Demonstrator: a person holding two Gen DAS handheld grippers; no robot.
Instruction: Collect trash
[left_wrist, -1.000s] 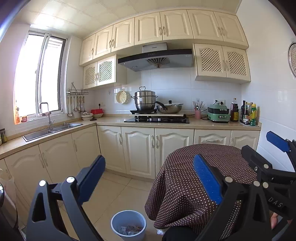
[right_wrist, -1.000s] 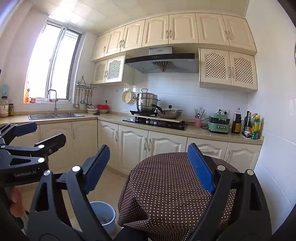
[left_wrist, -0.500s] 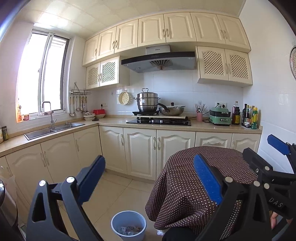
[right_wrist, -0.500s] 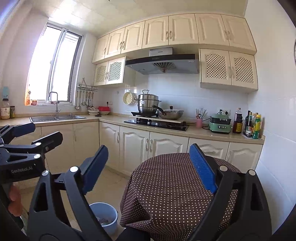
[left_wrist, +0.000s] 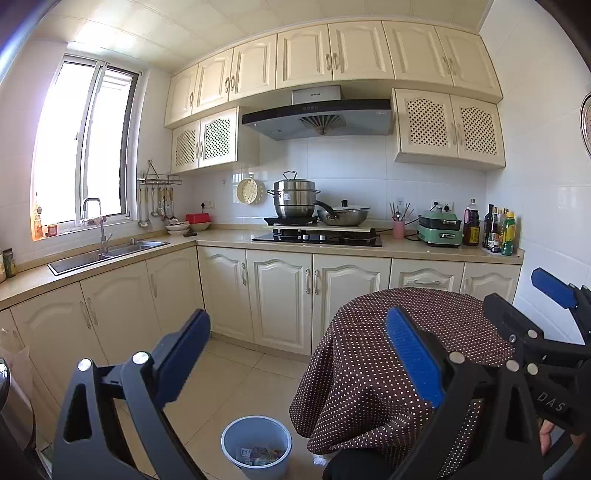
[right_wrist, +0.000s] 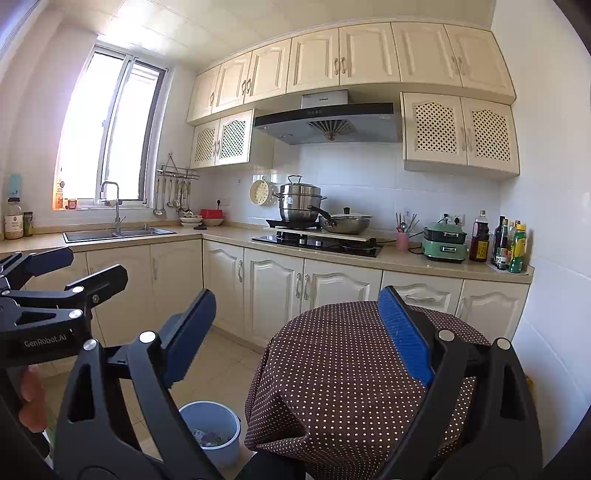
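- Left wrist view: left gripper (left_wrist: 295, 354) held up in the air, blue-padded fingers (left_wrist: 183, 356) spread wide, nothing between them.
- Below and between those fingers, on the tiled floor (left_wrist: 236, 373): a pale blue trash bin (left_wrist: 256, 441), upright, with crumpled wrappers and paper scraps (left_wrist: 258, 455) lying at its bottom.
- Just right of the bin, nearly touching its rim: a round table under a brown polka-dot tablecloth (left_wrist: 369, 362), the cloth hanging low on every side.
- Far right edge of the same view: right gripper (left_wrist: 546, 310), black frame with a blue pad showing, seen side-on over the table; fingertips of a hand (left_wrist: 546, 435) visible beneath it.
- Right wrist view: right gripper (right_wrist: 295, 332) likewise spread wide and holding nothing, its right finger over the tablecloth (right_wrist: 332, 369).
- Same trash bin (right_wrist: 212, 428) low between the fingers, tucked beside the table edge, trash (right_wrist: 210, 437) visible inside.
- Left edge: left gripper (right_wrist: 66, 273) seen side-on, black fingers parted, with a hand (right_wrist: 31, 398) on the grip below.
- Behind: cream cabinets (right_wrist: 273, 288), a stovetop with a steel steamer pot (right_wrist: 299, 199) and a wok, a sink (right_wrist: 118, 233) under the window.
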